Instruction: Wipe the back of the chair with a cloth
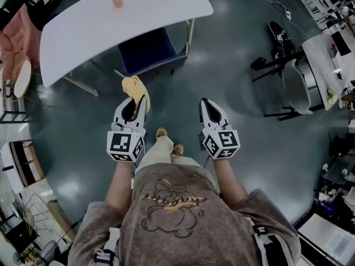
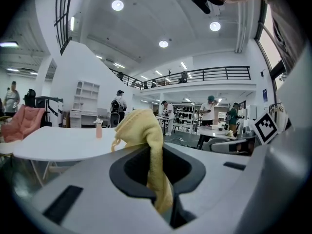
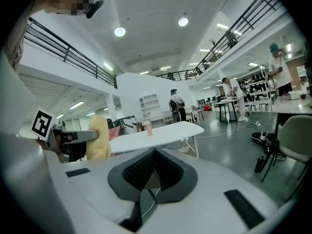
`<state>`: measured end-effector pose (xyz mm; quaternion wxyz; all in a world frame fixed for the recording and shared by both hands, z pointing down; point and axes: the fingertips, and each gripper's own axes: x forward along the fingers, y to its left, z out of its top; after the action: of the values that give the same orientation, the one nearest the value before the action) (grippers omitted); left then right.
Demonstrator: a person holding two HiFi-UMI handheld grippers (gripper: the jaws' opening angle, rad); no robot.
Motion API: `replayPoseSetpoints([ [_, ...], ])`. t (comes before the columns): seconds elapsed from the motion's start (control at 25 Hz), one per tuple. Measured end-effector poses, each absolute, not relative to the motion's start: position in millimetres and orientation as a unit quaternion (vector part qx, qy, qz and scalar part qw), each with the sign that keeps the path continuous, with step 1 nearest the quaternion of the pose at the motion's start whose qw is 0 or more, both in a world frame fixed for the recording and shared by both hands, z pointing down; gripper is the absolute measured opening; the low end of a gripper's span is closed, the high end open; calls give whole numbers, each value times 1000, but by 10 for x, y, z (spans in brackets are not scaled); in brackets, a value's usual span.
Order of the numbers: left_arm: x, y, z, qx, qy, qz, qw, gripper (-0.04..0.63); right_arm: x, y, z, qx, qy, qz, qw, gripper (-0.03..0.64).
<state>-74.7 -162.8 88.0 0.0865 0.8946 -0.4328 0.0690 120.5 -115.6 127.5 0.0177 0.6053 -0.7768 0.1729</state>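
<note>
Cloth: a yellow cloth is pinched between the jaws of the left gripper. A bunched fold stands up past the jaw tips and a narrow strip runs back down through the gap between them.
Left gripper: closed on the cloth and held out in front of the person's body, with its jaws pointing toward the chair.
Cloth to chair: in the head view the bunched end lies near the chair's closest edge. No view shows the two touching.
Chair: a dark blue chair is tucked partly under the white worktop, and its near edge sticks out toward the person.
Right gripper: the right gripper is level with the left one and well apart from the cloth. Its jaws are pressed together at the tips with nothing between them.
Worktop: a long white curved top on thin legs, with a small pinkish bottle standing near its far edge.
Floor: a dark glossy floor. The person's shoes show between the two grippers.
Surroundings: a grey chair stands off to the right and a pink armchair to the left.
</note>
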Motion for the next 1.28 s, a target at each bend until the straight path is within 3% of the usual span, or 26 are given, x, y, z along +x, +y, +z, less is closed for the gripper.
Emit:
replayPoseSetpoints([
  [0.4, -889, -1935, 1262, 894, -434, 51, 101, 52, 979, -1529, 1595, 593, -787, 165, 23, 25],
  [1.28, -970, -1869, 3397, 886, -460, 5, 64, 52, 856, -1712, 3700, 559, -819, 130, -14, 25],
])
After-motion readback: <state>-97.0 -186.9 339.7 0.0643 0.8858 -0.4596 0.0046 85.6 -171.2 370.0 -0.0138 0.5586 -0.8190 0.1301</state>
